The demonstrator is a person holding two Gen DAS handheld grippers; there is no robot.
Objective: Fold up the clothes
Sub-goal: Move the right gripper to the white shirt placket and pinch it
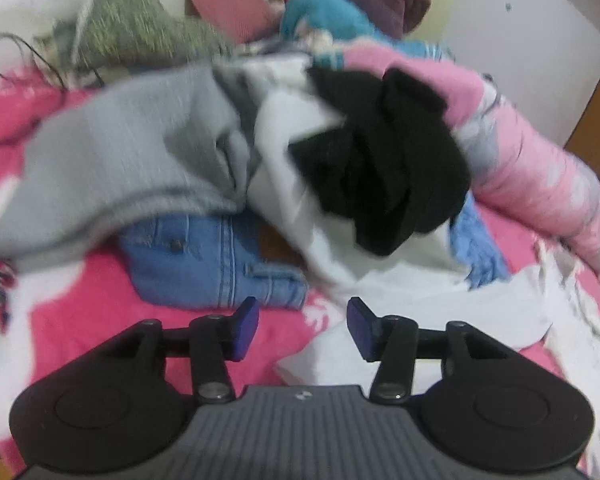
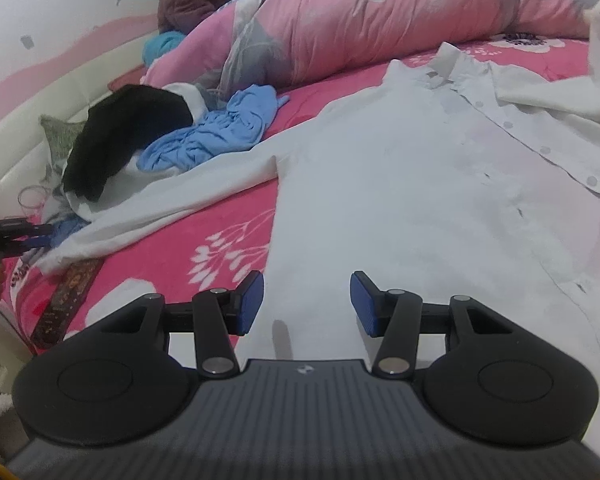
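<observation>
Jaws apart over flat white shirt (image 2: 400, 184)

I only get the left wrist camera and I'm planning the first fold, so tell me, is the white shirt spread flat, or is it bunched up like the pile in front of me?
Observer: The white button shirt lies spread flat on the pink bedspread, collar away from the right gripper.
Operator: Is the right gripper holding it?
Observer: No, its jaws stand open above the shirt's lower part, with nothing between them.
Operator: Where does the sleeve go?
Observer: One sleeve stretches toward the left gripper, ending near its fingertips. The black garment rests on the upper part of it.
</observation>
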